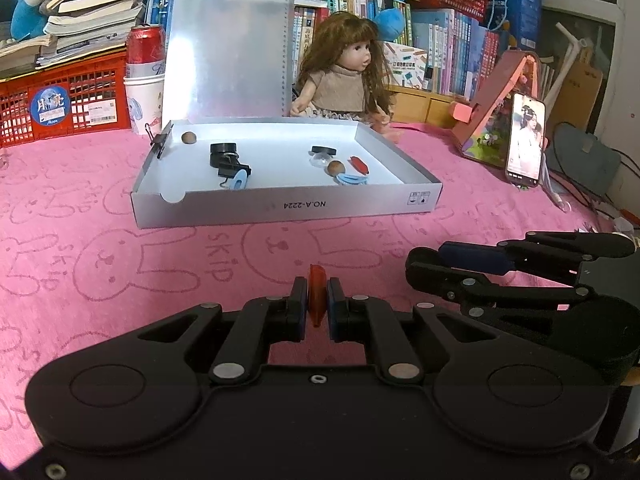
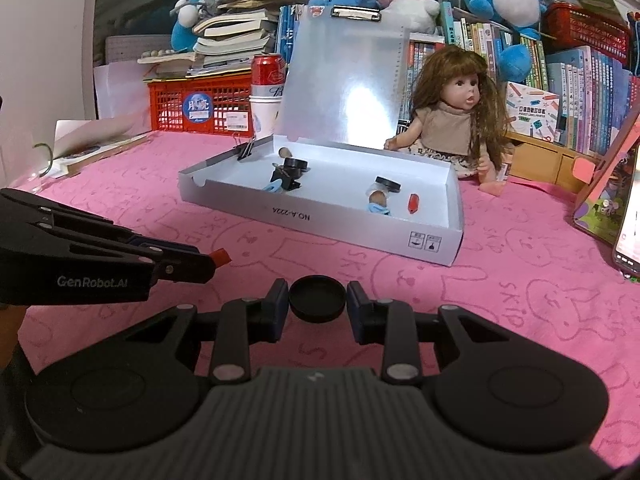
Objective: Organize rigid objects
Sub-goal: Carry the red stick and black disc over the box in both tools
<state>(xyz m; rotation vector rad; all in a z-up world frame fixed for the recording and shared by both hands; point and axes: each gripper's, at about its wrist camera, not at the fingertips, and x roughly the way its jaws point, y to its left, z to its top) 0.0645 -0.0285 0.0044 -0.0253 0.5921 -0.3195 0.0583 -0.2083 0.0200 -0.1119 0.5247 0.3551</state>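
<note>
Red translucent piece, flat and narrow with a rounded tip, stands on edge clenched between the left gripper's fingers above the pink table. Black round cap, shallow and matte with a raised rim, sits gripped between the right gripper's fingers, near the open white box.

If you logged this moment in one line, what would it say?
left gripper: shut on red piece | right gripper: around black cap | box: open, ahead
</note>
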